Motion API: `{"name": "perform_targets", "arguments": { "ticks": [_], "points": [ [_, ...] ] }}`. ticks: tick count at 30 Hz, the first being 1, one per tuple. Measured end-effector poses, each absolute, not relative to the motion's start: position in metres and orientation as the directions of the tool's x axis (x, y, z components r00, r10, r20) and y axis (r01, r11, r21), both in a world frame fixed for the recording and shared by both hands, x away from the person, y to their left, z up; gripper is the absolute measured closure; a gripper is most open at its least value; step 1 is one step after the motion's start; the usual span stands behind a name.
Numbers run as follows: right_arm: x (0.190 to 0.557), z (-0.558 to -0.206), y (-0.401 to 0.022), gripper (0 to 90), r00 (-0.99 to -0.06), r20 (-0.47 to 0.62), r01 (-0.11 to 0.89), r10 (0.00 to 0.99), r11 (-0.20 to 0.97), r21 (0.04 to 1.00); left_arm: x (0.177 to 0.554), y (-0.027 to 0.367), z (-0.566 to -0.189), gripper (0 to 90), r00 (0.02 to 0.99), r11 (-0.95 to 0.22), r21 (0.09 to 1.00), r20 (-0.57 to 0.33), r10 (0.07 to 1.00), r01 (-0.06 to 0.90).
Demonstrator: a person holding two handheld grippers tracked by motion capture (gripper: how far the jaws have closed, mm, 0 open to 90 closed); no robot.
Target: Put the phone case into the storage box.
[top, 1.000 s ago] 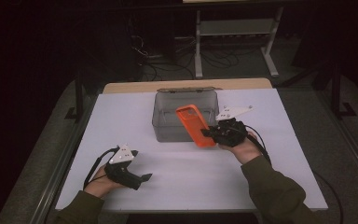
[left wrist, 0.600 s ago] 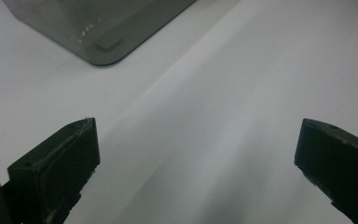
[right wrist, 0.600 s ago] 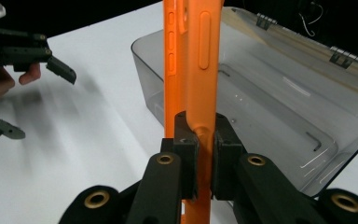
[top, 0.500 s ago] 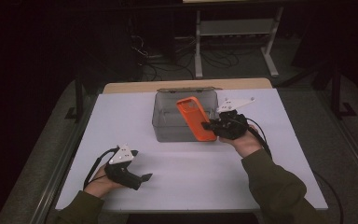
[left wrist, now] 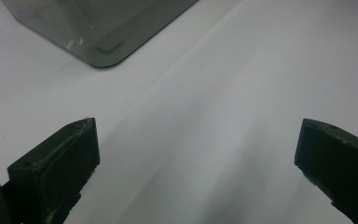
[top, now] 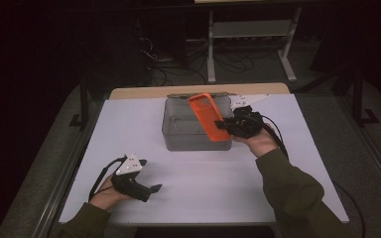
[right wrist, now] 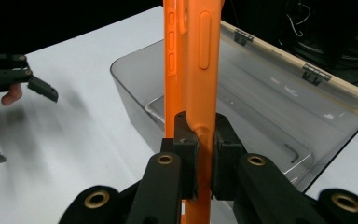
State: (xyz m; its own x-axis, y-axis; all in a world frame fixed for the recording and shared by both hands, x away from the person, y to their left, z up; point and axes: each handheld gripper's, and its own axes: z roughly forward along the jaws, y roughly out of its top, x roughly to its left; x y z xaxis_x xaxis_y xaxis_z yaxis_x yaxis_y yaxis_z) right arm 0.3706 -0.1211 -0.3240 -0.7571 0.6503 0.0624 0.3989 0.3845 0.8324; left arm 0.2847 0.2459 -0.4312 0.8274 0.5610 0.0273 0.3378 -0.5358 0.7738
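High view: your right gripper point(top: 224, 125) is clamped on the orange case point(top: 208, 116), tilted above the grey bin point(top: 178, 140); your left gripper point(top: 155, 189) rests agape on the table point(top: 213, 173).

Olive sleeves point(top: 287, 183), black cabled tools point(top: 223, 125)

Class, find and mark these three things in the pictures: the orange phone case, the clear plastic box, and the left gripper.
orange phone case point(right wrist: 200, 88), right gripper view, on its side edge above the jaws.
clear plastic box point(top: 178, 140), high view, on its front wall.
left gripper point(top: 155, 188), high view, between its fingertips.
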Motion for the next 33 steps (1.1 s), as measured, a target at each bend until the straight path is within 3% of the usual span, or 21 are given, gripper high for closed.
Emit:
{"name": "perform_targets", "arguments": {
  "ticks": [33],
  "points": [
    [0.411, -0.31, -0.112, 82.0, -0.71, 0.046, 0.458, 0.703, 0.411, 0.788, 0.284, 0.246, -0.431, 0.0, 0.83, -0.535, 0.773, 0.019, 0.557, 0.341]
  ]
}}
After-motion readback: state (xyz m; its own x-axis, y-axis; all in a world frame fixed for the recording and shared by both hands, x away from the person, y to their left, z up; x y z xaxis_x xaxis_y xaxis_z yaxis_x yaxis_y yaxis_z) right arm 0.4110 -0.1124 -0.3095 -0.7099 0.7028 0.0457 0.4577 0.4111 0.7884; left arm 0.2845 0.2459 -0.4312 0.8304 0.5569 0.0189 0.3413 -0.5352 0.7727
